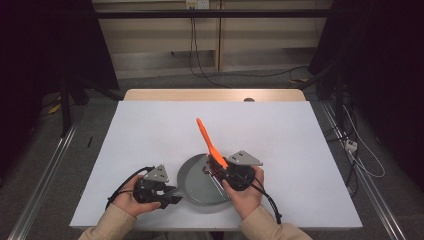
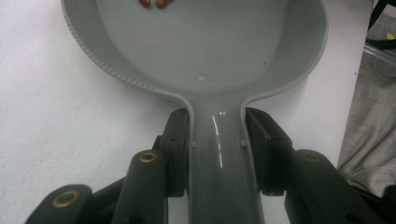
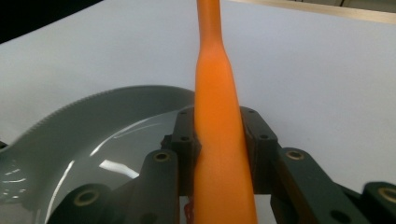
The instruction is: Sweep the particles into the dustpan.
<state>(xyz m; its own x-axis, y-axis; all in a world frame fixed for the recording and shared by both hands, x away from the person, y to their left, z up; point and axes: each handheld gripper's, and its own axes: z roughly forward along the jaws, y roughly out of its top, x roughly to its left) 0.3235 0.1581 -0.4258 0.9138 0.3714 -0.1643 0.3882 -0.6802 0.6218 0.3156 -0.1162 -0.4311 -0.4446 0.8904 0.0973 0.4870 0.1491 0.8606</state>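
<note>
The grey pan [image 2: 210, 51] is held by its handle, which is clamped between the jaws of the left gripper [image 1: 167, 196] — the bowl lies just ahead of them, flat on the white table [image 1: 280, 135]. An orange spatula [image 3: 219, 135] is clenched in the right gripper [image 1: 220, 167], its handle rising ahead of the jaws over the pan's far rim. Small red bits [image 2: 155, 3] are seen inside the pan. Bare tabletop is left beyond both grippers — up to the far edge.

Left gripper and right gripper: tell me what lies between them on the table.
In the high view, the grey pan lies between the left gripper and the right gripper. The left clamps its handle; the right holds an orange spatula over it.
</note>
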